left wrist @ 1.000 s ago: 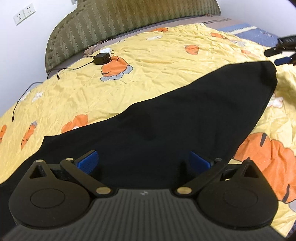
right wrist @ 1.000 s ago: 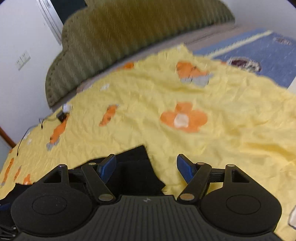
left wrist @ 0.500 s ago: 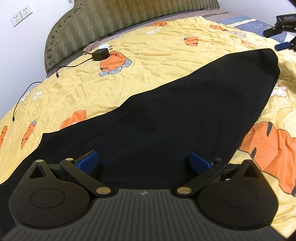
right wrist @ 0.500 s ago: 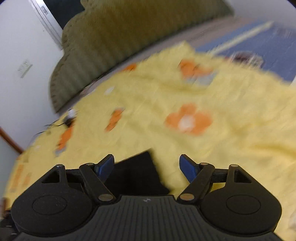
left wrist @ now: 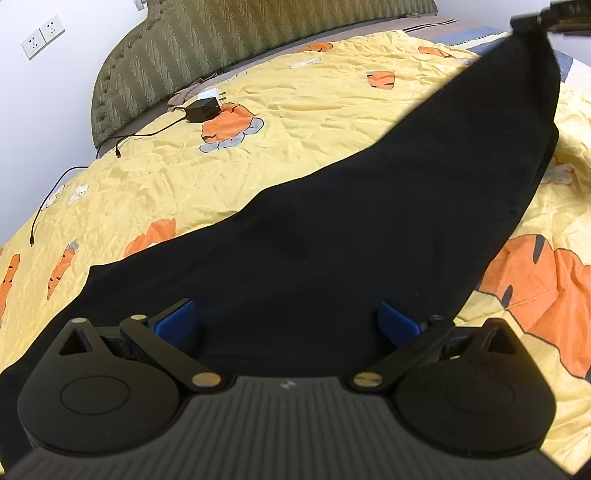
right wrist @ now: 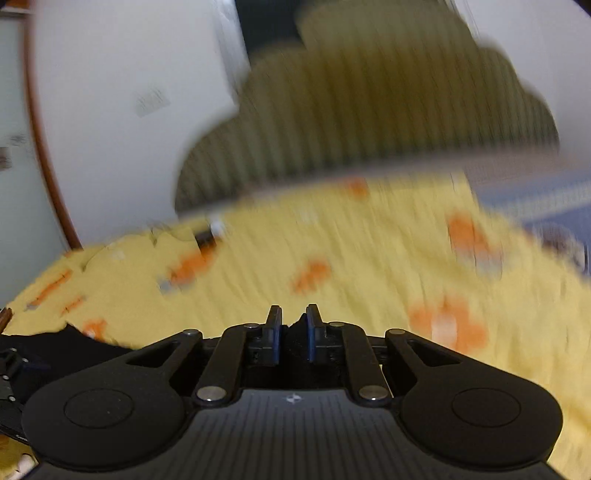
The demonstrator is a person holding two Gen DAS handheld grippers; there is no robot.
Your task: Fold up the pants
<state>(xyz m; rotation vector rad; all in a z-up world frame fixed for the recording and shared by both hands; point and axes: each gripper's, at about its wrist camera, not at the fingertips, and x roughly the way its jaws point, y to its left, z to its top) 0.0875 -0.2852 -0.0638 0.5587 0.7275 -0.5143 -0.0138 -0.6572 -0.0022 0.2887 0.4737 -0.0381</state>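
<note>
Since a second ago my right tool (right wrist: 293,332) has gone from wide apart to clenched on a bit of black cloth, and the far corner of the pants (left wrist: 332,236) has come up off the bed (left wrist: 314,96). That whole view has also swung up and gone blurry.

Going left to right in the left wrist view: sockets (left wrist: 42,36) on the wall, then a thin cable (left wrist: 55,188) trailing over the yellow sheet toward a black charger (left wrist: 202,108) that sits near the green headboard (left wrist: 258,40). The charger is touching an orange cartoon print. The pants run as one long black band from the lower left up to the top right. My left tool (left wrist: 286,319) is spread wide, gripping nothing, with its blue pads (left wrist: 176,320) either side of the near end of the pants. I can't tell if they touch the cloth. At the top right the pants' far corner is pulled up to a point where a dark piece of the other tool shows at the frame edge.

In the right wrist view, a dark strip of the pants (right wrist: 74,343) shows at the lower left on the sheet. In the middle, the right tool's blue pads (right wrist: 275,334) are nearly together with a small wad of black fabric pinched between them. Beyond that it's all motion blur: yellow sheet, headboard, a blue patch at far right.
</note>
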